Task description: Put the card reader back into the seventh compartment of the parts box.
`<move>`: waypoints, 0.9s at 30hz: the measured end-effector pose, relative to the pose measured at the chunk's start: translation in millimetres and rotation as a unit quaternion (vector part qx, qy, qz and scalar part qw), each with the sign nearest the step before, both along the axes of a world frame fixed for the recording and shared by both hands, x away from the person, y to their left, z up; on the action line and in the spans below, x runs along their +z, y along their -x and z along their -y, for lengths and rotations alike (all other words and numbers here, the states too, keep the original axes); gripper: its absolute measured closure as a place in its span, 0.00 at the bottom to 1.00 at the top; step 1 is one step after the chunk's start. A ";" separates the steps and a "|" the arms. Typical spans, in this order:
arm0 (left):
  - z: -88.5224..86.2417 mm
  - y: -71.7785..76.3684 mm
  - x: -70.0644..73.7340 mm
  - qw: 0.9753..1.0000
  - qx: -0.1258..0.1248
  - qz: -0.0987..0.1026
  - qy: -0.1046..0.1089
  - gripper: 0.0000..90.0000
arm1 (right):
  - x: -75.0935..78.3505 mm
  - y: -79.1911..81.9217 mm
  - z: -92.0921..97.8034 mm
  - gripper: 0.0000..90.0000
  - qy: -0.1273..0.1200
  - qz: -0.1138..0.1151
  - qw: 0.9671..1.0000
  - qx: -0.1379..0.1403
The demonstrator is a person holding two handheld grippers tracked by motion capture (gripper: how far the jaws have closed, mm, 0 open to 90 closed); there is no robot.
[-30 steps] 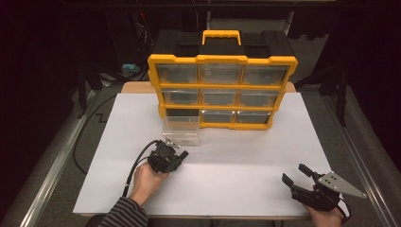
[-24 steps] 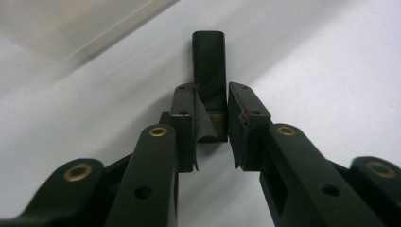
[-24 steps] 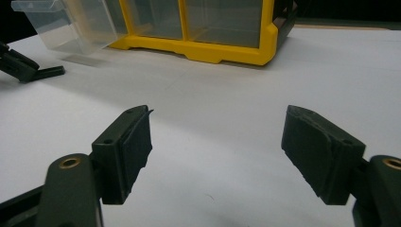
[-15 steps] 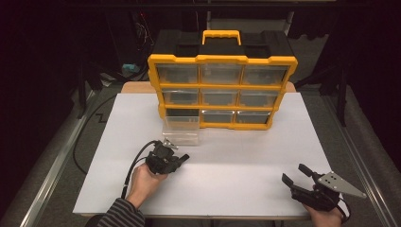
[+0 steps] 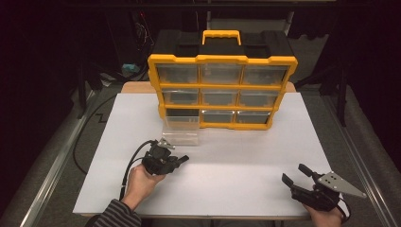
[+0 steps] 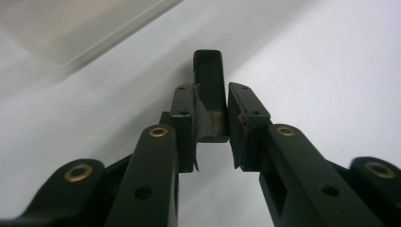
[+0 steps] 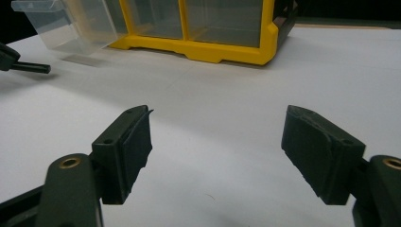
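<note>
My left gripper (image 5: 178, 161) hovers over the white table, left of centre, shut on a small black bar (image 6: 208, 71) that sticks out past its pads. In the right gripper view that bar (image 7: 29, 68) pokes in at the far left. Just beyond the left gripper, a clear plastic drawer (image 5: 182, 130) lies pulled out on the table in front of the yellow organizer (image 5: 222, 90). Its corner (image 6: 71, 33) shows in the left gripper view. My right gripper (image 5: 295, 173) rests near the front right corner, open with nothing between its pads (image 7: 135, 137).
The organizer has a black top with a yellow handle (image 5: 221, 35) and three rows of clear drawers; its bottom-left slot (image 5: 182, 112) is dark and open. White tabletop (image 5: 236, 156) stretches between the two grippers. Dark floor and cables surround the table.
My left gripper has drifted slightly toward the near edge, still holding the black bar. The right gripper has not moved.
</note>
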State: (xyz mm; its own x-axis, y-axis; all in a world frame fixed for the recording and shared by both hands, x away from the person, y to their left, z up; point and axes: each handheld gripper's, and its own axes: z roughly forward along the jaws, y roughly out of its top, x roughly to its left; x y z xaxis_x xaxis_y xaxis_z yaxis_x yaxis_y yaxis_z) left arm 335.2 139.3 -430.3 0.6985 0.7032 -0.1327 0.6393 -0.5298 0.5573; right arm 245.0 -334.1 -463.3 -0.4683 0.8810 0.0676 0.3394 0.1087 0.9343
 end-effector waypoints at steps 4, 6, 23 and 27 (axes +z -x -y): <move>-1.6 2.4 5.0 1.000 -0.002 0.002 0.010 0.82 | 0.0 0.0 0.1 0.28 0.000 0.000 1.000 0.000; -2.1 2.9 6.6 1.000 -0.004 0.001 0.011 0.82 | 0.0 0.1 0.1 0.28 0.000 0.000 1.000 -0.001; -6.1 13.0 33.2 0.999 -0.017 0.009 0.027 0.82 | -0.1 0.2 -0.5 0.28 0.001 -0.002 1.000 -0.001; -7.7 12.1 42.2 0.999 -0.020 0.012 0.033 0.82 | -0.1 0.1 -0.4 0.28 0.001 -0.001 1.000 -0.001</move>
State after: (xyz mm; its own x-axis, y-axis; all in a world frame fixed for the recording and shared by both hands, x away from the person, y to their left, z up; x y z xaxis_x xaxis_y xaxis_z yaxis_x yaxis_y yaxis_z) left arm 323.1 147.0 -388.1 0.7289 0.6654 -0.1612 0.6052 -0.5161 0.6062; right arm 244.9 -333.7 -463.4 -0.4663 0.8822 0.0662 0.3415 0.1105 0.9334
